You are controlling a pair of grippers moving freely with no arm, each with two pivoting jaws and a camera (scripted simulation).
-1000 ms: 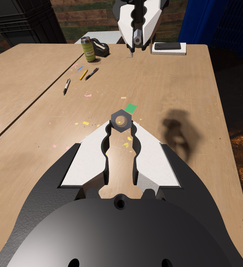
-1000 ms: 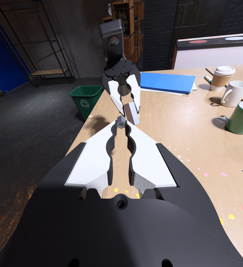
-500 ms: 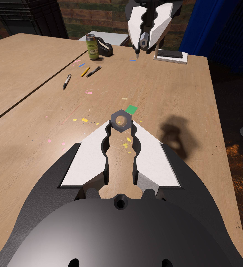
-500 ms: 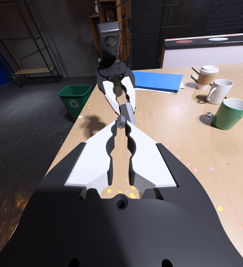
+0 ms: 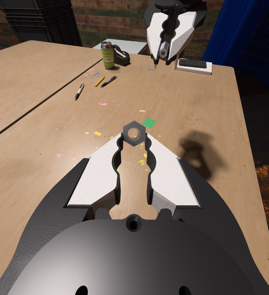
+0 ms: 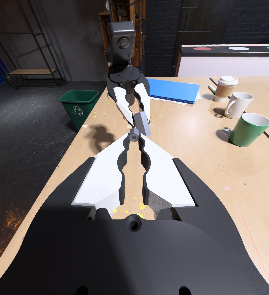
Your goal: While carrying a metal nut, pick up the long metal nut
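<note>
Your left gripper (image 5: pixel 134 135) has its jaws clamped on the flats of a wide metal nut (image 5: pixel 134 133), bore facing back at you, held clear above the wooden surface (image 5: pixel 186 102) so it rides along while the other pick is made

Your right gripper (image 6: pixel 134 136) has its jaws closed on the long metal nut (image 6: pixel 133 135), pinched at the very tips with its length running forward and its bore toward you, likewise off the surface; judged from this, the pickup looks made

Just beyond your right jaws the left gripper faces you, its nut nearly touching the long one's far end

Far past your left jaws stand a green can (image 5: pixel 108 55), pens (image 5: pixel 108 81) and a phone on a white pad (image 5: pixel 193 63)
</note>
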